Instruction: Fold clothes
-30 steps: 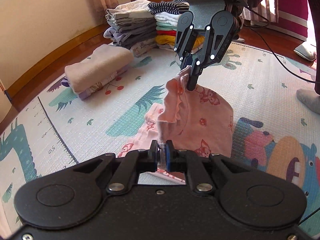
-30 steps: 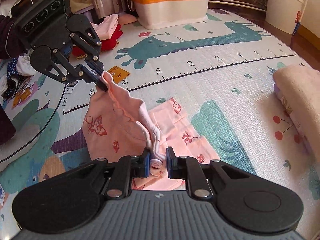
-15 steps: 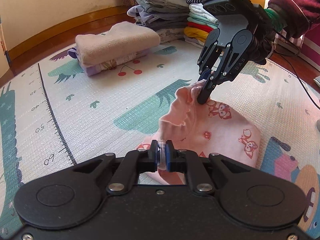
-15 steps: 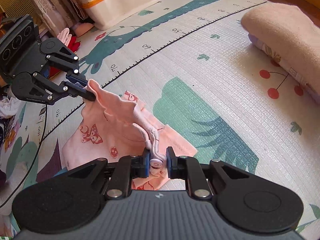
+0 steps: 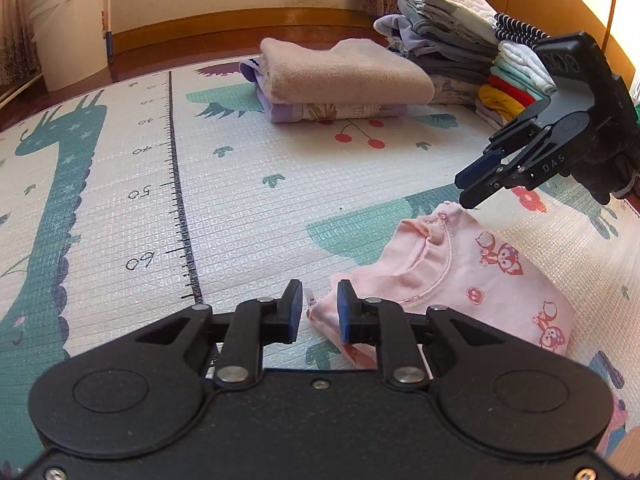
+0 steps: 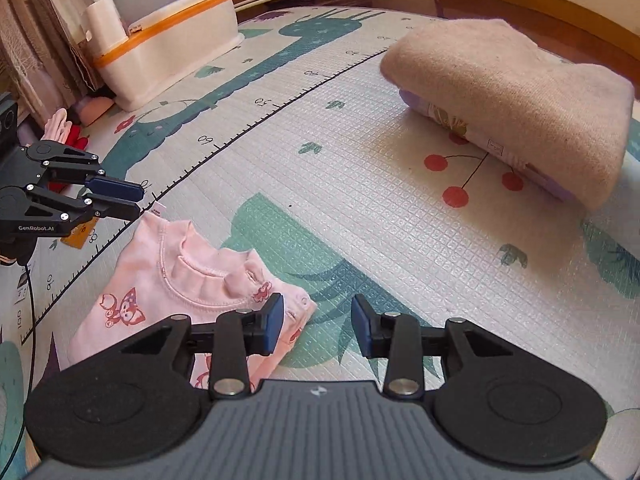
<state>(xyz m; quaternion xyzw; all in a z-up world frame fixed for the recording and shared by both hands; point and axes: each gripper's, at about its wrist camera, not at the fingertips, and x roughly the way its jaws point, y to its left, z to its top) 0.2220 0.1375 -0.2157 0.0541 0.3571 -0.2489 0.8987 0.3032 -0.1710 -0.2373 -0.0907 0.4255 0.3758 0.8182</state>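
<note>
1. The pink fox-print baby top (image 5: 472, 276) is lying on the animal-print play mat (image 5: 240, 208), in the lower right of the left wrist view and the lower left of the right wrist view, neckline up and body already doubled over.
2. The left gripper (image 5: 318, 312) is hovering with its jaws apart at the near shoulder corner of the top; the fabric is sitting between the blue pads but nothing is pinching it.
3. The right gripper (image 6: 318, 322) is also standing wide apart, gripping nothing, its left pad just over the other shoulder corner.
4. Judging from this, one fold is being finished and the garment is being let go.
5. The next move is probably calling for a fresh grip on one side edge or the hem, then another fold to make a compact packet.
6. The folded beige blanket (image 6: 516, 96) and the stack of folded clothes (image 5: 468, 60) in the upper right are likely marking where it goes.
</note>
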